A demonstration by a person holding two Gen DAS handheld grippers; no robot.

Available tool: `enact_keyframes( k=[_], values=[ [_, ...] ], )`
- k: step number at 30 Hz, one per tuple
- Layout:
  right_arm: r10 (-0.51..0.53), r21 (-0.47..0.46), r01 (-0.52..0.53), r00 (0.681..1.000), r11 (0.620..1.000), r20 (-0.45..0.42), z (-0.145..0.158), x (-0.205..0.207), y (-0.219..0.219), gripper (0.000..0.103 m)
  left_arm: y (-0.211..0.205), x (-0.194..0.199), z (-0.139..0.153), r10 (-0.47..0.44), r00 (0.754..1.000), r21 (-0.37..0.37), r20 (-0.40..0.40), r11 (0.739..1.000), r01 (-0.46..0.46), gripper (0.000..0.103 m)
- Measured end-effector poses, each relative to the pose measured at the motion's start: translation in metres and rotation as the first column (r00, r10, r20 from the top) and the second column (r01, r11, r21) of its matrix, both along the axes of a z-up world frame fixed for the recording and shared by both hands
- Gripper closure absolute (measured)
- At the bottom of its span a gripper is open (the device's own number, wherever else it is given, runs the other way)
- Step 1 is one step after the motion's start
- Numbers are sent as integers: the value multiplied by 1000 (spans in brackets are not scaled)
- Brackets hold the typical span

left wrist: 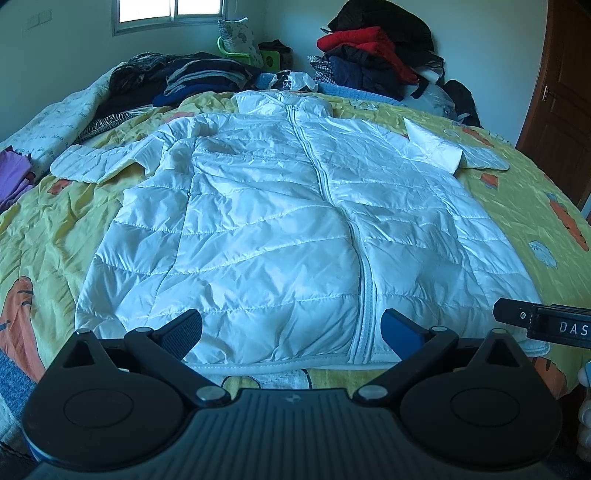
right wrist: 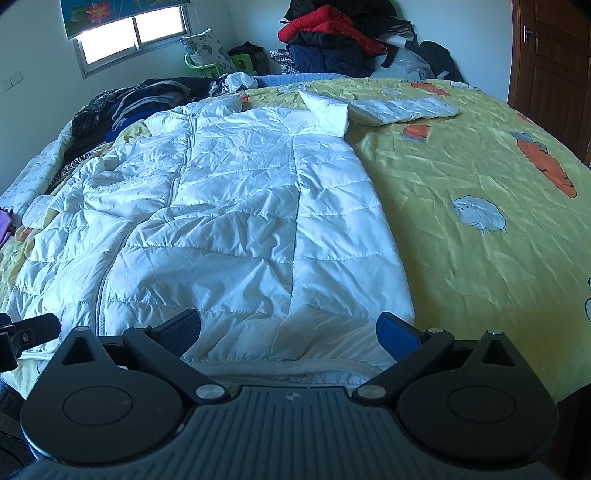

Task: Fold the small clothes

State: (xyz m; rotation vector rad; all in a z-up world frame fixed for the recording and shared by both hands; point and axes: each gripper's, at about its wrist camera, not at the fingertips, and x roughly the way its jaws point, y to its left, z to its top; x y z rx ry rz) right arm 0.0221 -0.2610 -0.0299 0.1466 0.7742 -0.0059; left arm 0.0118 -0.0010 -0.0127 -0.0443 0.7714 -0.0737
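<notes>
A white quilted puffer jacket lies flat and zipped, front up, on a yellow bedspread. Its sleeves stretch out to both sides, and its hem faces me. My left gripper hovers open over the hem, left of the zip, nothing between its fingers. My right gripper stands open over the hem's right part, also holding nothing. The tip of the right gripper shows at the right edge of the left wrist view.
Dark folded clothes lie at the bed's far left. A heap of red and dark garments is piled at the far wall. Purple cloth sits at the left edge. A wooden door stands to the right.
</notes>
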Motion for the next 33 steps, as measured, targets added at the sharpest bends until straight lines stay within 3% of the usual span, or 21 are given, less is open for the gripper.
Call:
enact_keyframes(
  k=[23, 33],
  values=[
    [1, 8, -1, 1000, 1000, -14, -1, 1, 0, 0, 1, 3, -4, 0, 1000, -4, -13, 1000, 0, 0],
    [57, -15, -58, 998, 998, -26, -3, 11, 7, 0, 1, 15, -5, 28, 1000, 19, 5, 999, -28, 0]
  ],
)
